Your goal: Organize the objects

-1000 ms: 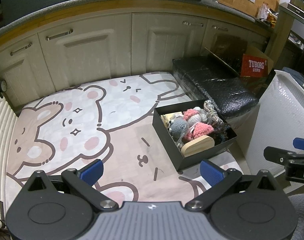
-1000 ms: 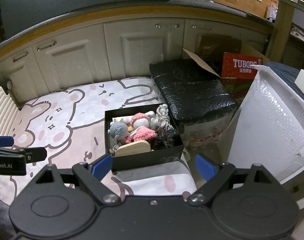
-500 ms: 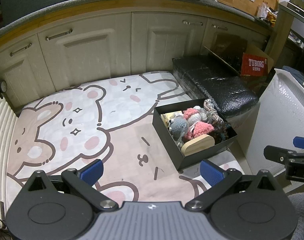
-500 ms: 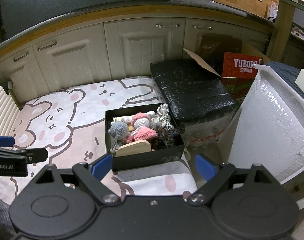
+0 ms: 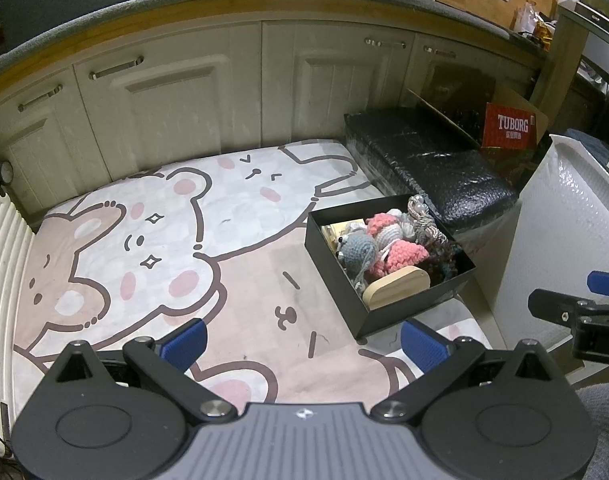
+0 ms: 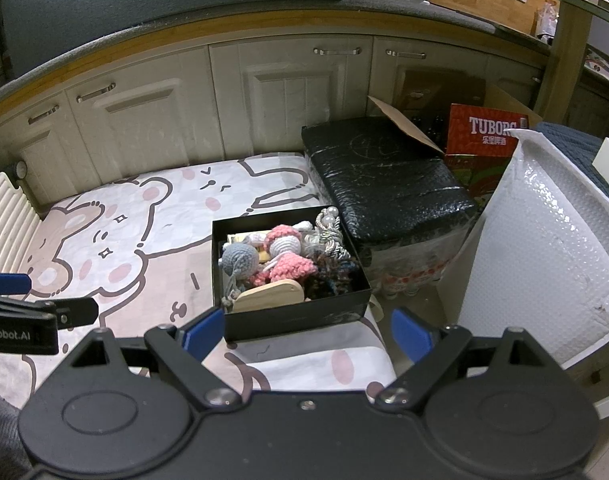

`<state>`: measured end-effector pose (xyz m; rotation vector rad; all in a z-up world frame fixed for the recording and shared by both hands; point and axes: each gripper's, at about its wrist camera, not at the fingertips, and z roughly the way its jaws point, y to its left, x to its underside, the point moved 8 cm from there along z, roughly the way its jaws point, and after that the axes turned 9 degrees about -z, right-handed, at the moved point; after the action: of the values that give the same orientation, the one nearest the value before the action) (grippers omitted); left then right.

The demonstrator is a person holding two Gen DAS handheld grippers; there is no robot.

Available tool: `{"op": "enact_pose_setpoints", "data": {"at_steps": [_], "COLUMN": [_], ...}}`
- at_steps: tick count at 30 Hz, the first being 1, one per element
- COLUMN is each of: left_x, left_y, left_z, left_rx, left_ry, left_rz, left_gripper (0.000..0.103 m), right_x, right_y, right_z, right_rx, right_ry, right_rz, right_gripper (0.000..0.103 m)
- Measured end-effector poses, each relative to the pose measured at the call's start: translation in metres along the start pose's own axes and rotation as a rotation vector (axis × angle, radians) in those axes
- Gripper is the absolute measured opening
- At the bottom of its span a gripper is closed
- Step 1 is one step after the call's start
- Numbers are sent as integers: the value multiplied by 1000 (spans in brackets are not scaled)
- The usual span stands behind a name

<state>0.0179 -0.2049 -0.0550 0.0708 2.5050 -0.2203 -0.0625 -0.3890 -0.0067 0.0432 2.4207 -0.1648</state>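
A black open box rests on the cartoon bear mat. Inside lie a grey crochet toy, pink crochet pieces, a white-and-pink crochet ball, a braided cord with beads and a pale wooden piece. My left gripper hangs open over the mat, to the left of and nearer than the box. Open too, my right gripper hovers just before the box's near wall, nothing between its blue pads.
Cream cabinet doors line the back. A black wrapped bundle sits right of the box, a red Tuborg carton behind it. White bubble wrap stands at the right, a ribbed white panel at the left.
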Motion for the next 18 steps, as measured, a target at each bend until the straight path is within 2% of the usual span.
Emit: {"op": "enact_pose_setpoints", "data": {"at_steps": [18], "left_x": [1], "left_y": [-2], "left_z": [1], "left_rx": [-2], "left_ry": [2], "left_rz": [3], "left_gripper": [102], "right_x": [0], "right_y": [4], "right_z": [0], "right_rx": [-4], "right_ry": [0], "right_rz": [1], "right_gripper": [91]}}
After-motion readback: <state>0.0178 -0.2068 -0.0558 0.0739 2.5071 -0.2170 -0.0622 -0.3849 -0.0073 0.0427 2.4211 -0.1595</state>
